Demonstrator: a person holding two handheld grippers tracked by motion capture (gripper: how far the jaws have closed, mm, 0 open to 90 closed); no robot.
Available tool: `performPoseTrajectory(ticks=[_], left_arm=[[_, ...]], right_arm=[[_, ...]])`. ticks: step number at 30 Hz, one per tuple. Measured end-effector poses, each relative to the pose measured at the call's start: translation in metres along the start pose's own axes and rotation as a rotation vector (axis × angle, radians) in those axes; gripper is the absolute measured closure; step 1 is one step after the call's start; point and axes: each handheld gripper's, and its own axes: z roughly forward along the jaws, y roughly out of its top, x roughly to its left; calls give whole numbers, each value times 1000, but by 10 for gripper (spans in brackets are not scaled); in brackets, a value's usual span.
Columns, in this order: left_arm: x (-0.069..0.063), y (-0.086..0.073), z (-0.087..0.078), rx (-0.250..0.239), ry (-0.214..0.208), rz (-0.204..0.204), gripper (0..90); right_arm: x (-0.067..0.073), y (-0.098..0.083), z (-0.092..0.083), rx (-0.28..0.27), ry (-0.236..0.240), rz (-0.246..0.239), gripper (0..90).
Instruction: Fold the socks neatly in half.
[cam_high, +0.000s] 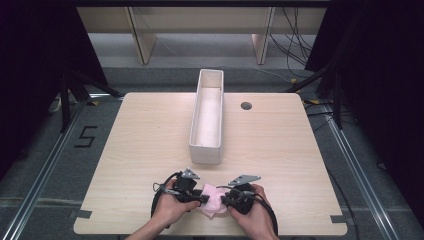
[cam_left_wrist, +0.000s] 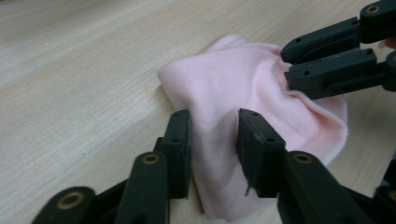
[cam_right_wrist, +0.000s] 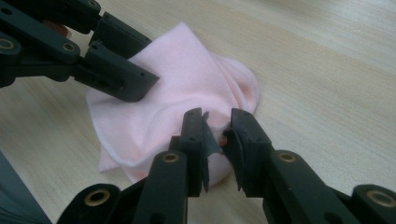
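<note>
A crumpled pink cloth (cam_high: 212, 197) lies on the wooden table (cam_high: 145, 140) near its front edge, between the person's two hands. My left gripper (cam_high: 202, 198) comes at it from the left, and its jaws (cam_left_wrist: 214, 126) clasp a raised fold of the cloth (cam_left_wrist: 233, 79). From the right, my right gripper (cam_high: 223, 200) pinches a bunched edge of the cloth (cam_right_wrist: 187, 79) tightly between its narrow-set jaws (cam_right_wrist: 217, 123). Both grippers lie low, close to the tabletop and nearly tip to tip.
A long white open box (cam_high: 206, 150) stands in the middle of the table, running away from me. A small round hole (cam_high: 246, 105) sits to its right at the back. Bare wood stretches on either side of the box.
</note>
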Motion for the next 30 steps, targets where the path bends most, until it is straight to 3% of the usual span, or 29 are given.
performPoseTrajectory(ticks=[6, 7, 8, 9, 11, 15, 16, 18, 20, 24, 26, 30], left_arm=[[2, 0, 0, -8, -30, -5, 787], [3, 0, -1, -9, -31, -3, 810], [3, 0, -2, -13, -35, -5, 810], [0, 0, -1, -35, -35, -35, 817], [1, 1, -4, -38, -52, -21, 825], [1, 4, -12, -80, -91, -47, 825], [2, 5, -14, -77, -109, -47, 824], [1, 6, -15, -84, -118, -50, 824], [0, 6, -16, -95, -129, -61, 822], [-1, 7, -17, -88, -138, -46, 825], [-2, 7, -18, -87, -129, -40, 829], [-6, 11, -21, -80, -120, 10, 833]], right_arm=[[-1, -1, 1, -19, 0, -19, 756], [1, -1, 0, -5, 4, 12, 756], [1, -1, 0, -5, 4, 12, 756], [-1, -1, 1, -20, 2, -12, 756], [-1, -1, 1, -19, 1, -13, 756], [-1, -2, 1, -21, 1, -13, 756], [1, -2, 0, -2, 0, 17, 756], [-1, -2, 1, -21, -1, -14, 756], [-1, -2, 1, -21, -2, -15, 756], [0, -2, 0, -9, -3, 10, 756], [-1, -2, 1, -22, -4, -16, 756], [0, -1, -2, -23, -16, -16, 728]])
